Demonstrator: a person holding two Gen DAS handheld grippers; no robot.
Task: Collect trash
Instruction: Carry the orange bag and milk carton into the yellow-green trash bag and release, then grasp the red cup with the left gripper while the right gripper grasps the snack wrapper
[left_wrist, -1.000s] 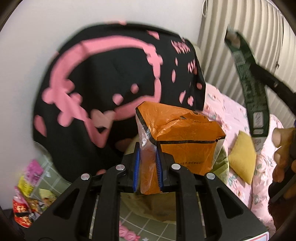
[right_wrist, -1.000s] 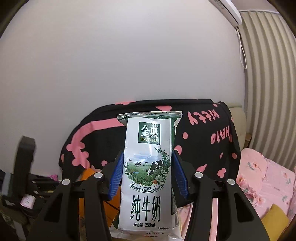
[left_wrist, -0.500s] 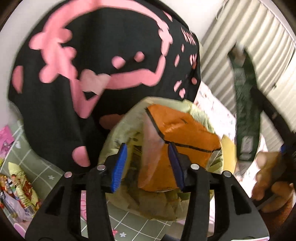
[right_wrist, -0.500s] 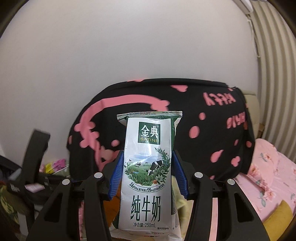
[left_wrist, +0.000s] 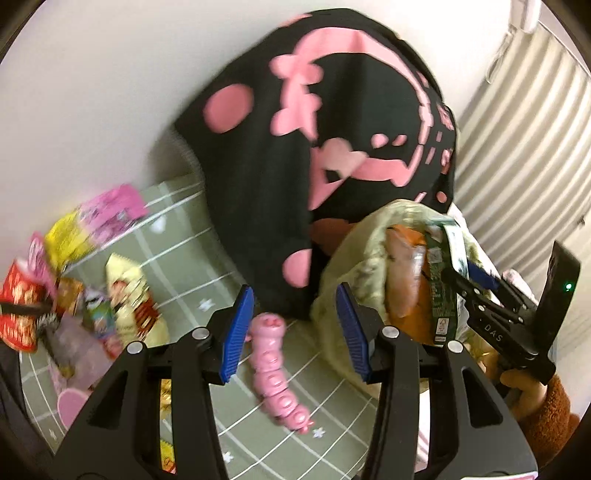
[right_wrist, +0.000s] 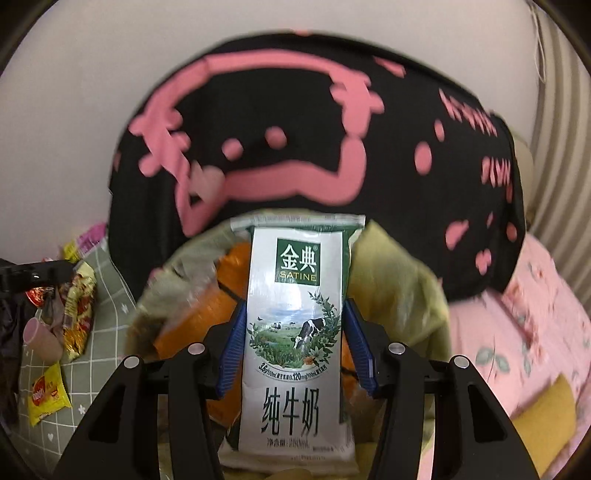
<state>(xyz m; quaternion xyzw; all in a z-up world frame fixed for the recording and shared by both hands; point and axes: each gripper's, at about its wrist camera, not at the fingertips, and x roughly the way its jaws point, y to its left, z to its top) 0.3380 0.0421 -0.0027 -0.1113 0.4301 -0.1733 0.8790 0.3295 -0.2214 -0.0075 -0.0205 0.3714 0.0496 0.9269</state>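
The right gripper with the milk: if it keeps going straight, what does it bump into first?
Probably the orange wrapper already lying in the yellow-green trash bag. The right gripper, shut on the milk carton, points into the bag's mouth, though depth is hard to judge.

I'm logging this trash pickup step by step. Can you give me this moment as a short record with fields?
left gripper: open, nothing between its pads
right gripper: shut on the milk carton, held upright over the bag
trash bag: pale green, open, in front of the black and pink cushion
in the bag: orange packet
still on the mat: snack wrappers at the left
also on the mat: pink toy
done so far: orange packet is in; carton not yet released
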